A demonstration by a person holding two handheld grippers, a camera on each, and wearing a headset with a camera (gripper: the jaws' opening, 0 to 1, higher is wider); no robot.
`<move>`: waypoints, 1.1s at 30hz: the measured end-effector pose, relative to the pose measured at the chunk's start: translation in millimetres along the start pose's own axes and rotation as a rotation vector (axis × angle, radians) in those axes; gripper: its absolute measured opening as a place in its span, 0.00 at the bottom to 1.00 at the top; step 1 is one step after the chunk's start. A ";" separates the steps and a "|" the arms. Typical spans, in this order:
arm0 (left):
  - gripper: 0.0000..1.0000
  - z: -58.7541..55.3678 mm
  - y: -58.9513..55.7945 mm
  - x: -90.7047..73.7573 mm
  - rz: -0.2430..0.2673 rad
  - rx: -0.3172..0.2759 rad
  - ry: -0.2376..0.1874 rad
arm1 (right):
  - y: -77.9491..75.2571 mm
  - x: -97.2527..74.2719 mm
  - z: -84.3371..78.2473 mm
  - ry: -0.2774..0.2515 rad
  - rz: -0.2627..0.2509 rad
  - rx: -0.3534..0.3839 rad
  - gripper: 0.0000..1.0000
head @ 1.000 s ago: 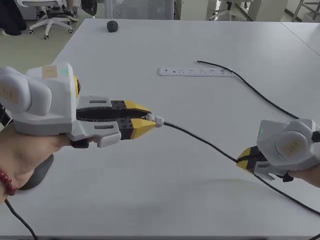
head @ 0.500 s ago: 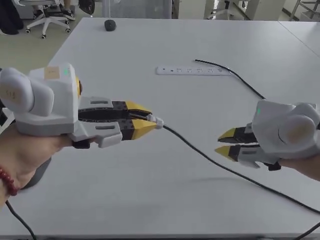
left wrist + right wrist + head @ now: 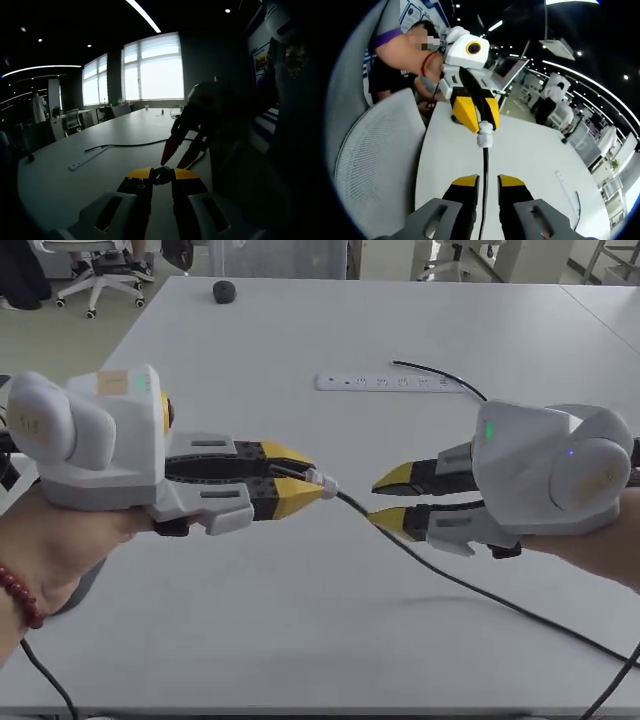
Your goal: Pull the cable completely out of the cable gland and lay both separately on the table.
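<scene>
My left gripper [image 3: 312, 478] is shut on the small grey cable gland [image 3: 321, 481], held above the white table [image 3: 300, 630]. A black cable [image 3: 450, 575] leaves the gland and runs down to the right across the table. My right gripper [image 3: 377, 500] is open, its yellow tips a short way right of the gland and pointing at it. In the right gripper view the cable [image 3: 484, 170] passes between the open jaws of my right gripper [image 3: 489, 181], with the gland [image 3: 485, 136] ahead of them. In the left gripper view my left gripper [image 3: 161, 173] clamps the gland [image 3: 161, 175].
A white power strip [image 3: 390, 383] with a black cord [image 3: 440, 372] lies farther back on the table. A dark round object [image 3: 223, 291] sits near the far edge. Office chairs [image 3: 95, 270] stand beyond the table's left corner.
My right gripper has let go of the cable, opened, and moved up and left towards the gland. The left gripper has barely moved and still holds the gland.
</scene>
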State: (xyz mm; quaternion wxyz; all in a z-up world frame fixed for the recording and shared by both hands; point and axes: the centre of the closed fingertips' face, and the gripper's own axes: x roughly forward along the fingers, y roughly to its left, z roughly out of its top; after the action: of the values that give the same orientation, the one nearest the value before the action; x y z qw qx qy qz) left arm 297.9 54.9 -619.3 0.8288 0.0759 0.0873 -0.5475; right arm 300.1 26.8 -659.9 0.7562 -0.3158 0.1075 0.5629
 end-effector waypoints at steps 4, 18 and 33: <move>0.15 0.2 -2.1 1.1 -0.004 -0.004 -0.004 | -0.2 3.3 10.6 -0.024 0.001 -0.012 0.06; 0.15 1.3 -5.4 1.3 -0.014 0.000 -0.005 | 4.0 6.0 14.2 -0.025 0.023 -0.060 0.00; 0.15 -4.0 -4.5 1.1 -0.012 -0.007 0.003 | 0.8 0.3 -3.3 0.040 0.018 -0.099 0.00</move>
State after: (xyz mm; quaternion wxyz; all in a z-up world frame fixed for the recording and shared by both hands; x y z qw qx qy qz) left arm 294.0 53.1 -623.5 0.8257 0.0732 0.0910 -0.5519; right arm 300.1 25.2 -662.9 0.7322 -0.3629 0.0976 0.5680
